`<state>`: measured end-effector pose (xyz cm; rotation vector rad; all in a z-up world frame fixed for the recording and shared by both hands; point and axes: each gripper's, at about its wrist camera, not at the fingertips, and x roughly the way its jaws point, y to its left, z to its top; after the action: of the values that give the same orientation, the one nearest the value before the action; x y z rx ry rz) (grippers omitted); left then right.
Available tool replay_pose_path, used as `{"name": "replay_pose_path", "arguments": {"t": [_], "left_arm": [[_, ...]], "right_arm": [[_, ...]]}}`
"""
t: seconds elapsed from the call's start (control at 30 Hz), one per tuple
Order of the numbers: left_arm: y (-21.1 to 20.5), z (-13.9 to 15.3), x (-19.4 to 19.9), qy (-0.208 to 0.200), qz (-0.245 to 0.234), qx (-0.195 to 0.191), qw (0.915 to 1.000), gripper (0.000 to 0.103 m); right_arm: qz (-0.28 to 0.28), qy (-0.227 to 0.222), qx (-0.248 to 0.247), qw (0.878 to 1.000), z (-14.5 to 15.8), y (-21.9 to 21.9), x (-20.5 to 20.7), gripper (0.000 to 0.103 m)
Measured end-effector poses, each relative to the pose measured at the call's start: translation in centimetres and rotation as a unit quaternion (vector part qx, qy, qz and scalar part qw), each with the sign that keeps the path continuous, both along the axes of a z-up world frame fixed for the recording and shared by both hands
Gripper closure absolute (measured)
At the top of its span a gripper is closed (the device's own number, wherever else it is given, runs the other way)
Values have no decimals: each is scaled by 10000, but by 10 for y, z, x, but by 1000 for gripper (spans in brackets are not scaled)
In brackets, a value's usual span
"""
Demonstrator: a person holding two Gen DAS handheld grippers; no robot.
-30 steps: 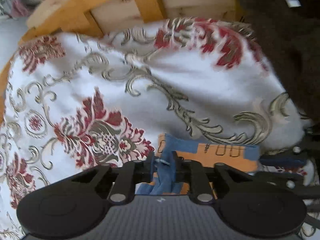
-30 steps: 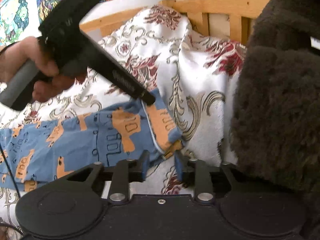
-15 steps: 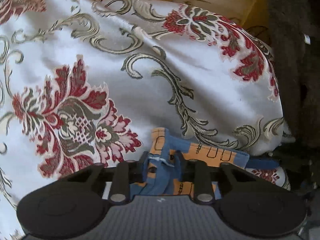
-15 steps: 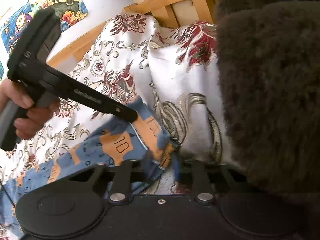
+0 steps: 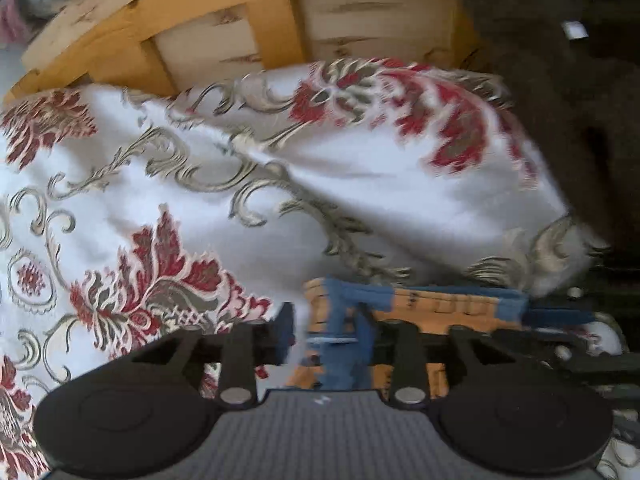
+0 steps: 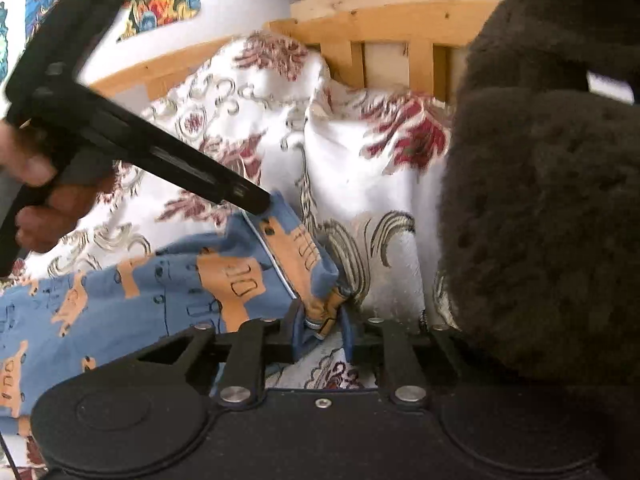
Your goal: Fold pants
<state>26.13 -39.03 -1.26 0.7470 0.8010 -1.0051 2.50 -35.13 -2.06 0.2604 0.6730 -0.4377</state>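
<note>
Left wrist view had the left claw (image 5: pixel 326 334) just opening, jaws apart, the pants (image 5: pixel 352 344) hem loose between them on the floral bedcover (image 5: pixel 360 200). Right claw (image 6: pixel 320 330) had also eased a little wider, pads close on the pants (image 6: pixel 192 280) corner; I couldn't tell if it gripped. Judgement: release both corners together, lift straight off, and keep clear of the dark fleece (image 6: pixel 540 220) right of the right claw.

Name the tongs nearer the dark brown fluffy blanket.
Right. Right tongs, blue patterned pants corner between them, sit beside the blanket; left tongs, farther off, straddle the pants' other corner. Both jaws just opened further.
</note>
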Motion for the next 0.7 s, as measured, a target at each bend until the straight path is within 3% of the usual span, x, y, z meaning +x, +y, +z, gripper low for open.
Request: {"name": "replay_pose_path", "arguments": {"t": [0.07, 0.1, 0.13, 0.17, 0.2, 0.3, 0.4, 0.5, 0.53, 0.6, 0.7], "left_arm": [[15, 8, 7, 188, 332, -434, 9983, 56], [29, 13, 10, 256, 502, -685, 9961, 49], [44, 20, 13, 256, 678, -917, 9931, 42], [59, 27, 9, 190, 881, -1150, 9893, 29], [79, 33, 2, 88, 1130, -1391, 9838, 20], [138, 38, -19, 120, 1666, -1818, 9690, 15], [198, 26, -43, 244, 2169, -1698, 9610, 15], [256, 9, -68, 552, 2642, -1329, 9537, 16], [274, 1, -79, 652, 2802, -1192, 9503, 16], [311, -11, -99, 827, 3068, -1041, 9424, 16], [367, -18, -133, 968, 3273, -934, 9353, 16]], "right_arm": [[79, -124, -393, 9991, 6, 10, -2, 69], [177, -232, -665, 9974, 9, 18, -3, 65], [322, -343, -889, 9949, 12, 27, -5, 56], [449, -429, -1101, 9920, 13, 33, -4, 44], [587, -549, -1278, 9885, 14, 40, -5, 40], [1310, -938, -1289, 9785, 17, 54, -1, 37], [1699, -619, -561, 9819, 4, 51, 14, 39], [1169, 341, -227, 9923, -17, 34, 31, 40], [959, 436, -12, 9944, -22, 24, 30, 45], [779, 301, 165, 9964, -18, 15, 25, 50], [953, 160, -182, 9952, -4, 34, 15, 37]]}}
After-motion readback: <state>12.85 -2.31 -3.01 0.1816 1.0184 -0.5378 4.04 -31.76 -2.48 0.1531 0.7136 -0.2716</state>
